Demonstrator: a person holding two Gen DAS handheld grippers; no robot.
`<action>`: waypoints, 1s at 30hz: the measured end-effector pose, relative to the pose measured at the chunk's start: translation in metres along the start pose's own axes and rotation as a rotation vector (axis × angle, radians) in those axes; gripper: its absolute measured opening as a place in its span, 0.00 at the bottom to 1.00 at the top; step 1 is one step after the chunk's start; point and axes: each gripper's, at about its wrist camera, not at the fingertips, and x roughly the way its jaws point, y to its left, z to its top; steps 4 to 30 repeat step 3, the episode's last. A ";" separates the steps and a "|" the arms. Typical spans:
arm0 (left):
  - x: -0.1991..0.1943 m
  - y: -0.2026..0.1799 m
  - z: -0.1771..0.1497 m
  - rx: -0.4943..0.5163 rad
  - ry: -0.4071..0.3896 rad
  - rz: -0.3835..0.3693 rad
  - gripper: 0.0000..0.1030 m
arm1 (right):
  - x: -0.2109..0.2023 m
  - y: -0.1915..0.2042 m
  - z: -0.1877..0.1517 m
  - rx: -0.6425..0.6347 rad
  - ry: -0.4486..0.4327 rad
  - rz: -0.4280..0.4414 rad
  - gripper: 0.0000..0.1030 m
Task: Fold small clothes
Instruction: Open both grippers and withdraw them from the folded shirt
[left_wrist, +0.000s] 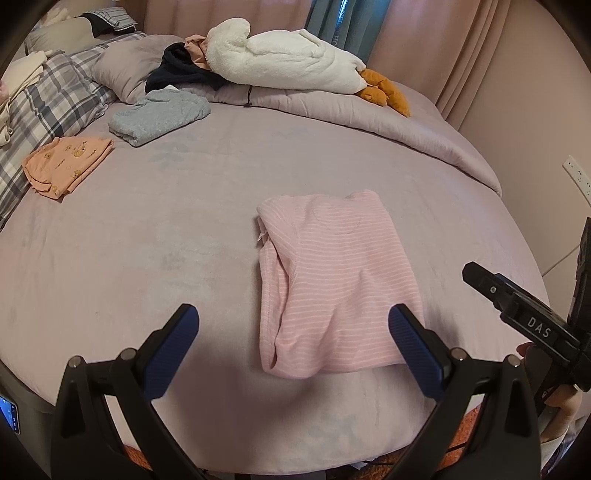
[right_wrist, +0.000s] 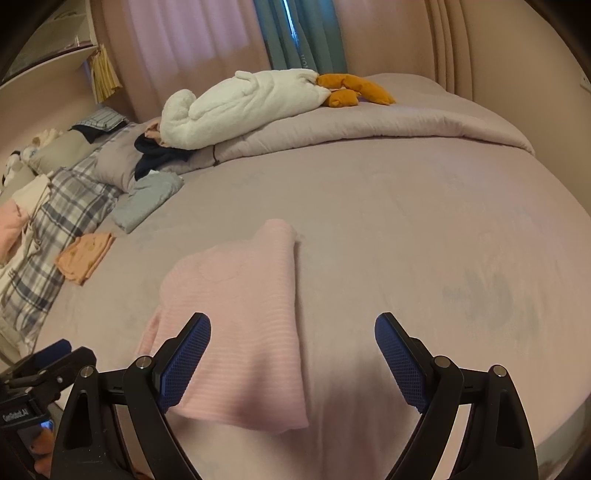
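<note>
A pink striped garment (left_wrist: 332, 280) lies folded into a rectangle on the lilac bed (left_wrist: 147, 240); it also shows in the right wrist view (right_wrist: 240, 314). My left gripper (left_wrist: 293, 325) is open and empty, just above the garment's near left edge. My right gripper (right_wrist: 291, 332) is open and empty, over the garment's near right edge. A folded grey garment (left_wrist: 159, 116) and a folded peach garment (left_wrist: 66, 162) lie at the far left; both also show in the right wrist view, grey (right_wrist: 147, 201) and peach (right_wrist: 85, 256).
A rolled lilac duvet (left_wrist: 369, 118) lies along the back with a white plush goose (left_wrist: 280, 62) and a dark garment (left_wrist: 177, 70) on it. Plaid pillows (left_wrist: 48, 110) are at the left. A wall socket (left_wrist: 578, 175) is at the right. The bed's near edge is just below my grippers.
</note>
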 end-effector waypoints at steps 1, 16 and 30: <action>0.000 0.000 0.000 0.000 -0.001 0.000 0.99 | 0.000 0.000 0.000 -0.001 0.000 0.000 0.87; -0.001 0.000 0.000 -0.003 0.000 0.001 1.00 | 0.000 0.000 0.000 -0.001 0.000 -0.003 0.87; -0.001 0.000 0.000 -0.003 0.000 0.001 1.00 | 0.000 0.000 0.000 -0.001 0.000 -0.003 0.87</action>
